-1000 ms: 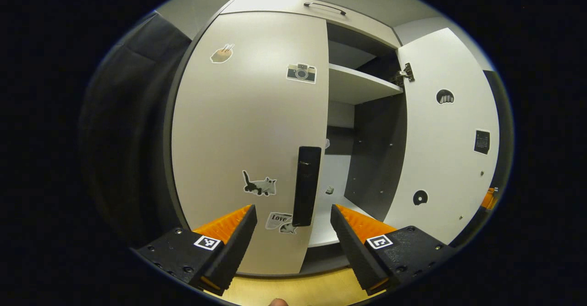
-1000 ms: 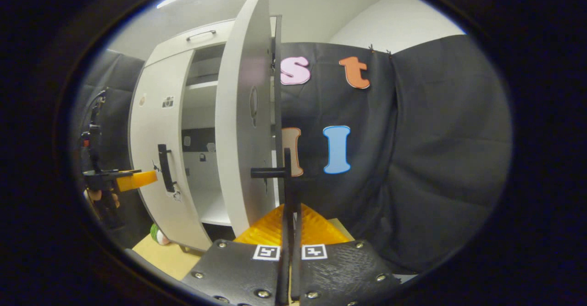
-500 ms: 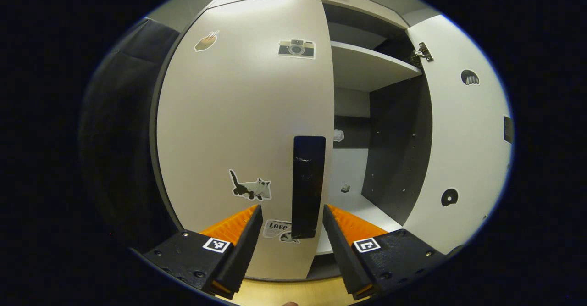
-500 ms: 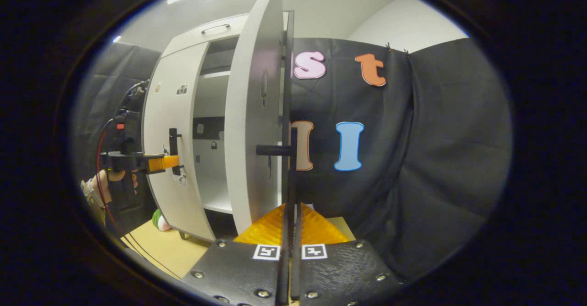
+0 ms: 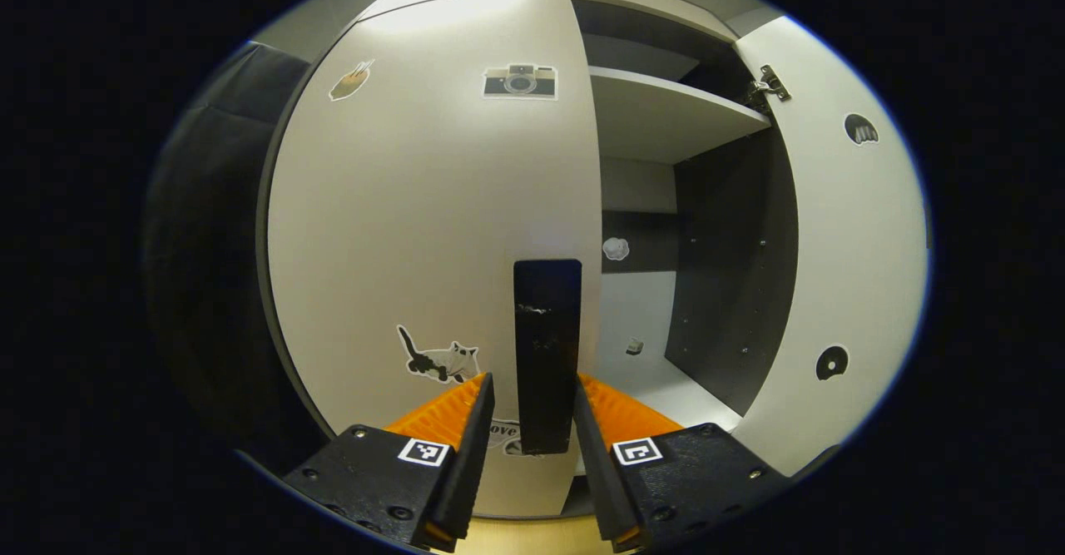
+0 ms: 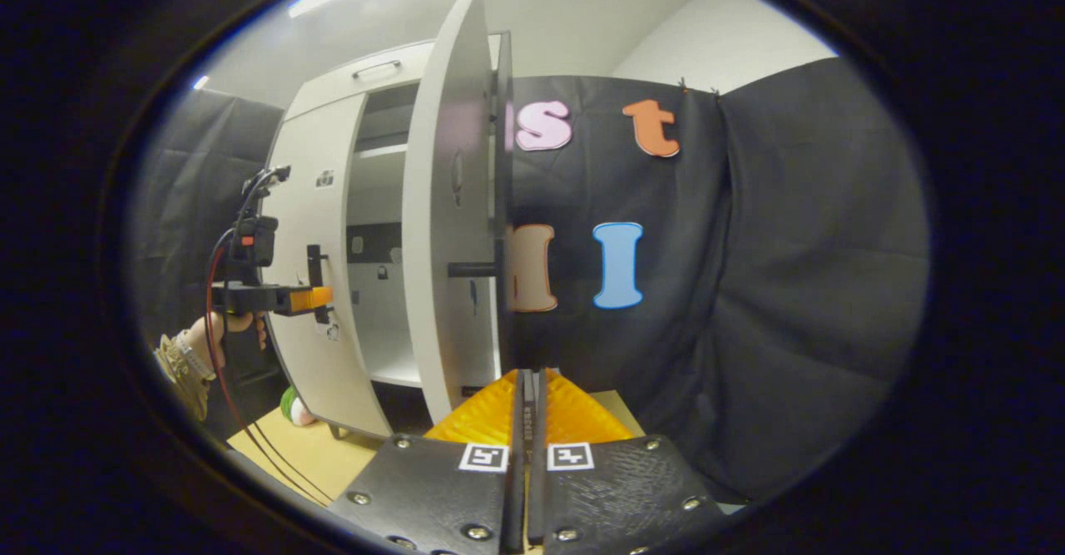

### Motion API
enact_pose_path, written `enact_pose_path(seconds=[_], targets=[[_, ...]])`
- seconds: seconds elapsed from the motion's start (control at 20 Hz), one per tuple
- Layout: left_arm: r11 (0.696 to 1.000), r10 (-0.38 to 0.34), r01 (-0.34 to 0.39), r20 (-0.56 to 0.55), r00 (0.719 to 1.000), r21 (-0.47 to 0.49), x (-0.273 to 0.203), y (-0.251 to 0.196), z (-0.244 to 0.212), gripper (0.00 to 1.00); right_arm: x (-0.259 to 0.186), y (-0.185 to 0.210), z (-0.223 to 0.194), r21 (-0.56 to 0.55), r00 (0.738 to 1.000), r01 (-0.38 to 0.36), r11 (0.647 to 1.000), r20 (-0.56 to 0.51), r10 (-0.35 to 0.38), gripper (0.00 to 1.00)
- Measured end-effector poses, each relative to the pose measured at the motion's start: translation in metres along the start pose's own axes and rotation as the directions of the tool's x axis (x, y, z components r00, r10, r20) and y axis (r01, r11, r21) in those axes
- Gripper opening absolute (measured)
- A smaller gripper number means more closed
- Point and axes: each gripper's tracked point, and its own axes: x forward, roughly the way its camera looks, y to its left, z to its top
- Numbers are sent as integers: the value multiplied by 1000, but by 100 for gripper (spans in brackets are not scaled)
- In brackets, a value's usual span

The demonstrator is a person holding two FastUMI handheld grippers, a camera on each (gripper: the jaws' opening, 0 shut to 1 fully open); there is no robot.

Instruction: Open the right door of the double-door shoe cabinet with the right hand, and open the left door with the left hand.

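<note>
The white shoe cabinet's left door (image 5: 433, 205) is closed, with stickers on it. Its black vertical handle (image 5: 547, 330) stands between the fingers of my left gripper (image 5: 530, 380). The jaws are narrowed around it, with a gap still showing on the left side. The right door (image 5: 857, 230) is swung wide open. In the right gripper view I see that door (image 6: 445, 247) edge-on, and my right gripper (image 6: 528, 372) is shut on its black handle (image 6: 506, 322). A hand (image 6: 212, 330) holds the left gripper (image 6: 320, 297) at the left door's handle.
Inside the cabinet are a white shelf (image 5: 666, 114) and a small object (image 5: 634, 345) on the lower board. A green-and-white ball (image 6: 291, 405) lies on the wooden floor (image 6: 308, 455) by the cabinet's foot. Black cloth (image 6: 749, 289) hangs behind the open door.
My left gripper has come in close to the left door's handle and its fingers have narrowed around it. The right gripper stays shut on the open right door's handle.
</note>
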Motion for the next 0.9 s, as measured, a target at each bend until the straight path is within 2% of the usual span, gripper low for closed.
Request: enact_pose_path(seconds=[0.05,0.15,0.25,0.45,0.5,0.55,0.9], targets=[[1000,-9,9,-8,1000,-8,1,-3,-2,56,-5,-6,2,33,1000,11,999,11,-12,3],[1000,-9,9,-23,1000,-15,5,-6,-7,43,-16,-22,4,94,998,46,995,25,-49,3],[1000,5,-5,-29,1000,-9,7,-5,-10,37,-30,-41,4,142,995,90,986,29,-95,3],[1000,9,-9,-15,1000,6,8,-4,-9,33,-58,-67,5,210,986,151,966,43,-164,3],[1000,7,-7,-17,1000,5,6,-5,-8,31,-61,-70,6,222,984,159,962,47,-173,7],[1000,4,-3,-22,1000,9,7,-4,-9,28,-64,-72,6,230,982,168,959,49,-184,4],[998,-61,61,-9,998,-12,-8,-5,-11,18,-71,-60,6,242,982,163,957,56,-182,4]])
